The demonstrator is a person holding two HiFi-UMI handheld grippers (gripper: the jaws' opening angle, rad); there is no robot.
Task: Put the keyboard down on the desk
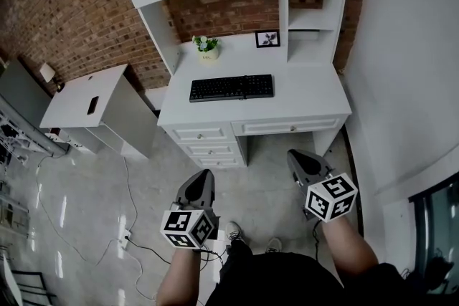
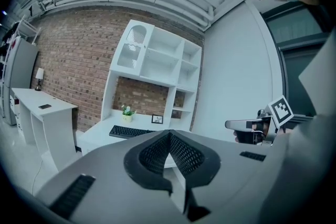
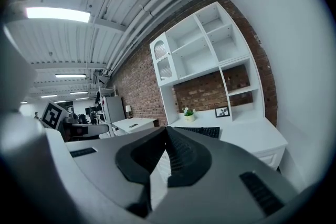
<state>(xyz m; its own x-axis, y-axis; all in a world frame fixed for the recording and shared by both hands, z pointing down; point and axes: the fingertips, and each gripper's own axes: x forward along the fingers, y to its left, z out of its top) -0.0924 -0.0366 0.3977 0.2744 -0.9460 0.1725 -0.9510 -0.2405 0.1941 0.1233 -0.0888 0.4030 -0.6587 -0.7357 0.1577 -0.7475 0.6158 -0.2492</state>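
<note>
A black keyboard (image 1: 231,88) lies flat on the white desk (image 1: 315,101), across its middle. Both grippers hover over the floor in front of the desk, well short of the keyboard. My left gripper (image 1: 203,178) is shut with nothing in it, and so is my right gripper (image 1: 297,157). In the left gripper view the closed jaws (image 2: 169,136) point toward the keyboard (image 2: 128,132), with the right gripper (image 2: 251,124) off to the side. In the right gripper view the shut jaws (image 3: 167,131) partly cover the keyboard (image 3: 203,131).
A small potted plant (image 1: 207,46) and a picture frame (image 1: 267,39) stand at the desk's back under the white hutch. A low white side table (image 1: 72,102) with a dark phone (image 1: 92,104) sits left. Cables (image 1: 129,233) trail on the floor; a wall runs along the right.
</note>
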